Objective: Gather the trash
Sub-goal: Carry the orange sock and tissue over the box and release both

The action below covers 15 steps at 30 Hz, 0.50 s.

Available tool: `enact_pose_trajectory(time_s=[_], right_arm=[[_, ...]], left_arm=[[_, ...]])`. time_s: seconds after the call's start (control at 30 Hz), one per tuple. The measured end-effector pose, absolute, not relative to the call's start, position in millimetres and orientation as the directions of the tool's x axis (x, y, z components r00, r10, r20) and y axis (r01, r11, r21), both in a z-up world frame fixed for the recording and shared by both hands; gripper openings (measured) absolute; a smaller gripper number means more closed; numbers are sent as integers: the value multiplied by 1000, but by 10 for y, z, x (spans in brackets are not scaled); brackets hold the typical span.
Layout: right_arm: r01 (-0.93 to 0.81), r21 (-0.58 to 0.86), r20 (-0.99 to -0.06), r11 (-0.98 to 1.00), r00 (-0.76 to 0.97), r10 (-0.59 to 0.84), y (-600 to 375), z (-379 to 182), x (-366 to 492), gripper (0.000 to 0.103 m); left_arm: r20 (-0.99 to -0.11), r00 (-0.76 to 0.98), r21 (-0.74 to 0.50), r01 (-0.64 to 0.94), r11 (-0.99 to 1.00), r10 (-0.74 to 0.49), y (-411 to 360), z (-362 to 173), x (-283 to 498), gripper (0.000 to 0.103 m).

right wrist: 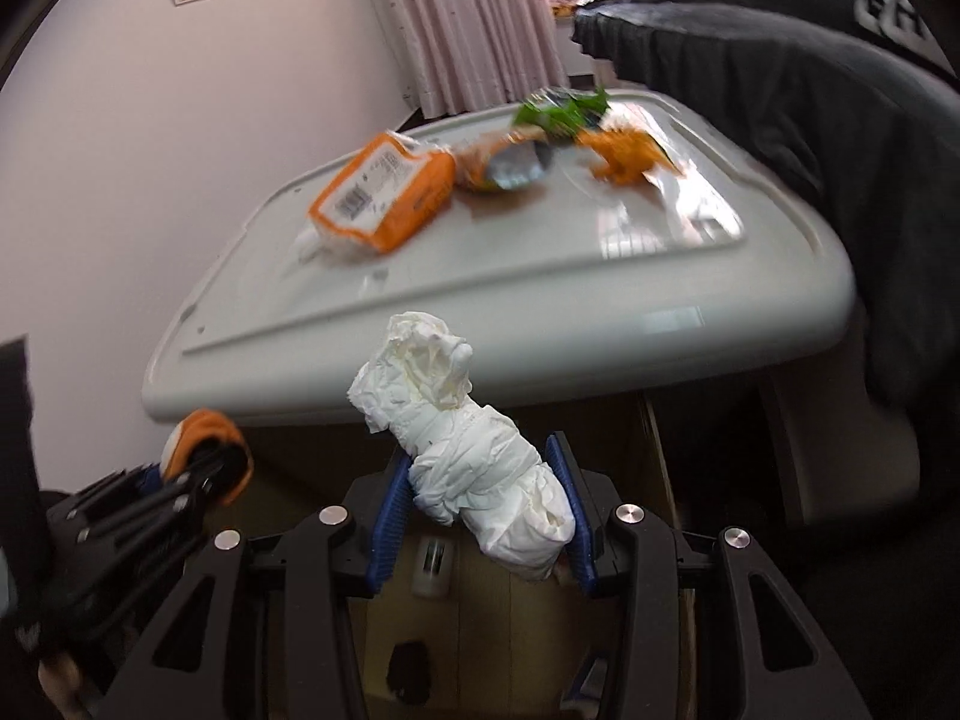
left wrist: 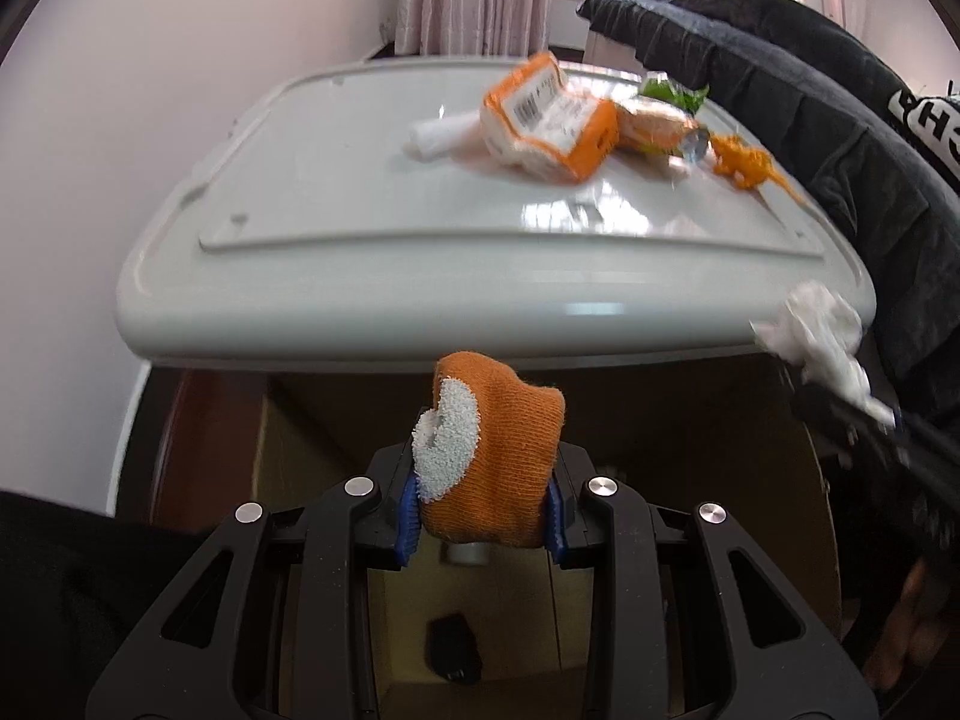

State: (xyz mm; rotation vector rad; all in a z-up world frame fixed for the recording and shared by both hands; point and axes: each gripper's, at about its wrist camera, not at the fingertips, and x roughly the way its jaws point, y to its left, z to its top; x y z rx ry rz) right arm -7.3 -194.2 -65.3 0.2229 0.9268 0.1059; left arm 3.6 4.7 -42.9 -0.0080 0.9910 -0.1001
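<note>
My left gripper (left wrist: 483, 519) is shut on an orange knitted glove with a white patch (left wrist: 492, 462), held below the near edge of a white plastic lid (left wrist: 360, 228). My right gripper (right wrist: 483, 525) is shut on a crumpled white tissue wad (right wrist: 474, 462), also in front of the lid (right wrist: 540, 300). On the lid lie an orange and white carton (left wrist: 549, 120), a foil wrapper (right wrist: 510, 165), a green wrapper (right wrist: 561, 111) and an orange scrap (right wrist: 624, 153). The right gripper's tissue shows at the right in the left wrist view (left wrist: 816, 336); the glove shows at the left in the right wrist view (right wrist: 201, 441).
A black jacket (left wrist: 810, 120) lies over the lid's right side and hangs down. Pink curtains (right wrist: 468, 24) and a white wall stand behind. Below the grippers is a brown cardboard box (left wrist: 480, 618) with a small black object (left wrist: 453, 648) inside.
</note>
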Motion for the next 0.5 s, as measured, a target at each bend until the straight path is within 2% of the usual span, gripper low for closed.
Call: enact_pose_trajectory(time_s=[0.3, 0.5], right_arm=[[-23, 225, -781, 974, 594, 194, -1842, -680, -372, 44], [-29, 214, -803, 976, 565, 193, -1779, -815, -331, 44]], left_arm=[[-888, 455, -37, 83, 996, -70, 38, -613, -301, 30], [-901, 431, -13, 83, 996, -48, 34, -736, -258, 30]])
